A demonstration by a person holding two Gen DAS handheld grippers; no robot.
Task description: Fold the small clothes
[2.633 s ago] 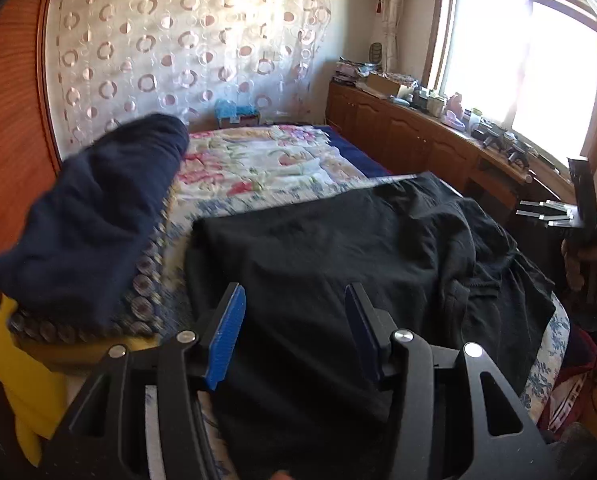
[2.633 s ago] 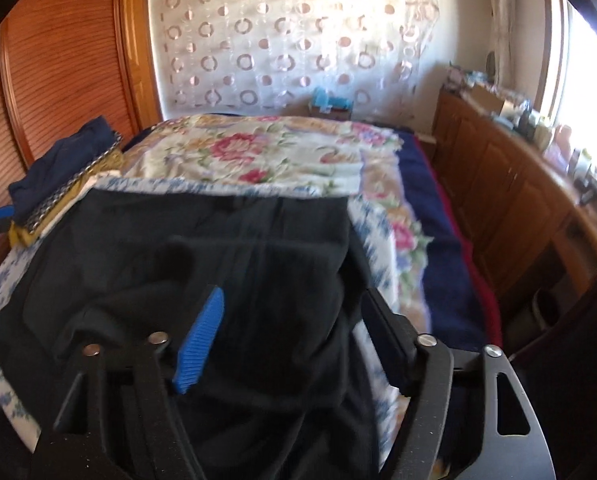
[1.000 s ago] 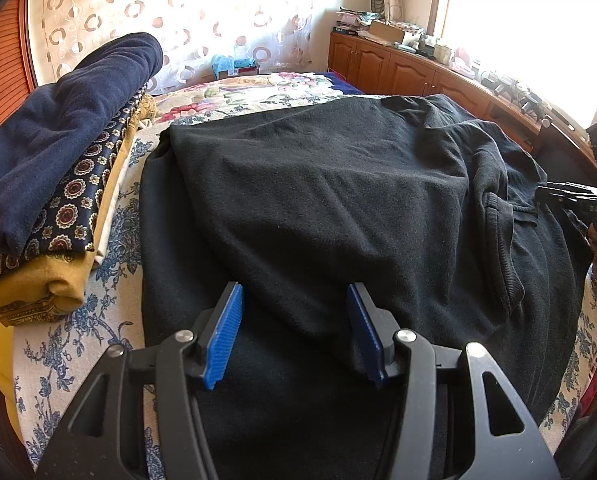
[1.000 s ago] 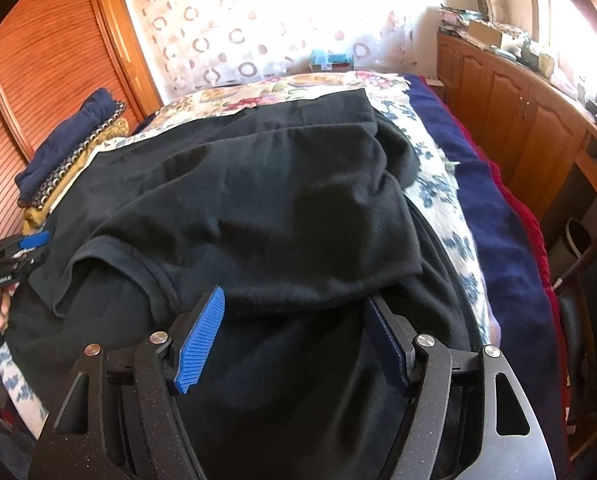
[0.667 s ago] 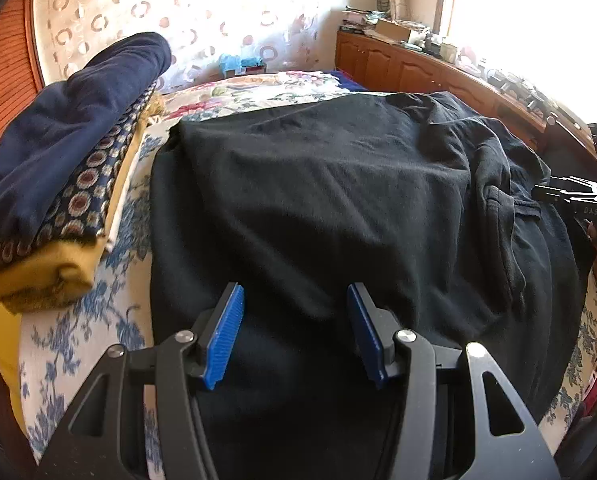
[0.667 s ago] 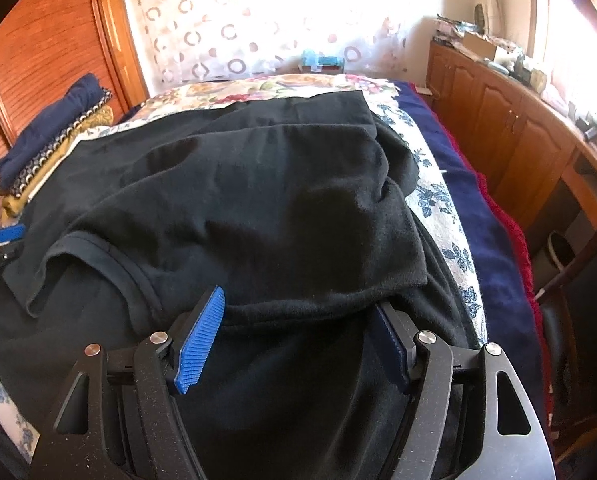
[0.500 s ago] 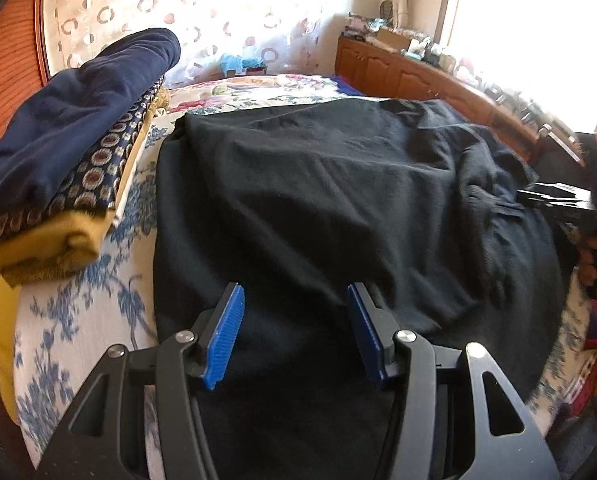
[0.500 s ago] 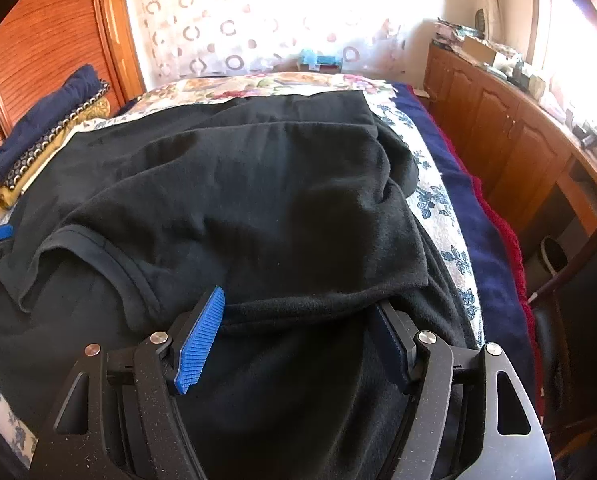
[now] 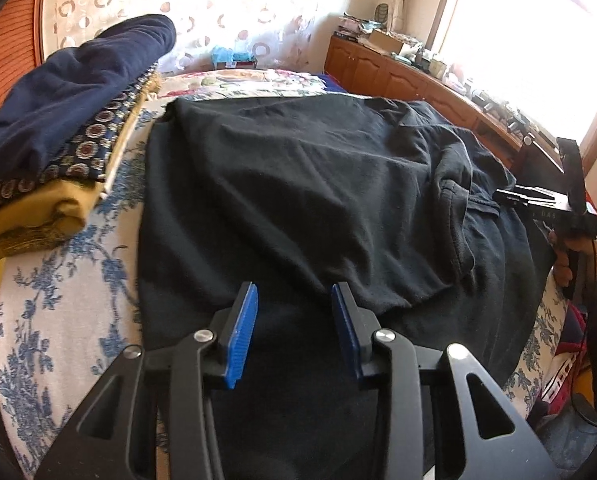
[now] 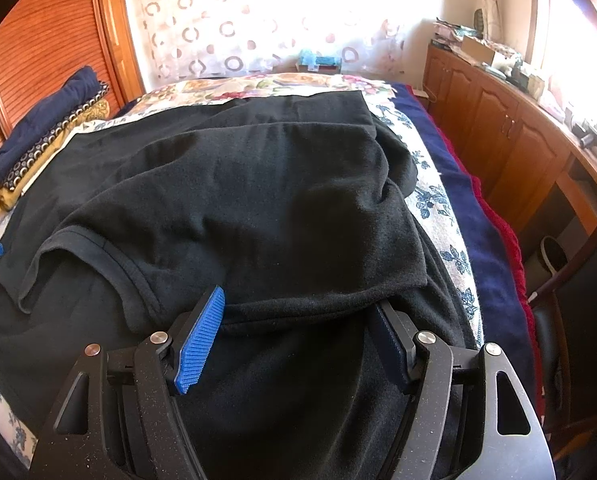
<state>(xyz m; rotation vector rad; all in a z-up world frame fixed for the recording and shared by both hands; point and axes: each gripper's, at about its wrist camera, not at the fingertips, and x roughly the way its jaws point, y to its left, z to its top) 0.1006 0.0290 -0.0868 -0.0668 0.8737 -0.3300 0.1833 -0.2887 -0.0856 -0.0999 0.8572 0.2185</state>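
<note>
A black shirt [image 9: 318,184] lay spread over the bed [image 9: 58,320], and it looked already folded over once. The left gripper [image 9: 294,320] sat at the near edge of the shirt. Its jaws had just been closing, but there was a gap between them. Cloth lay under the gap, and the blue pads [image 9: 240,340] did not squeeze it yet. The right gripper [image 10: 298,332] was spread wide over a near fold of the shirt, not pinching it.

I think the step was to grab the near edge on both sides. To do it well, each gripper should dip down and bite the whole edge, all the layers and not just the top one. Then both should lift together, so the shirt stays flat and does not bunch up.

A pile of clothes [image 9: 58,128] sat on the far left of the bed, close to the shirt's left edge. A wooden cabinet [image 10: 498,128] ran along the right, well apart from the shirt. The far part of the bed was bare, so there was room to fold the shirt that way. The right edge of the bed was close, and cloth could slip off there.
</note>
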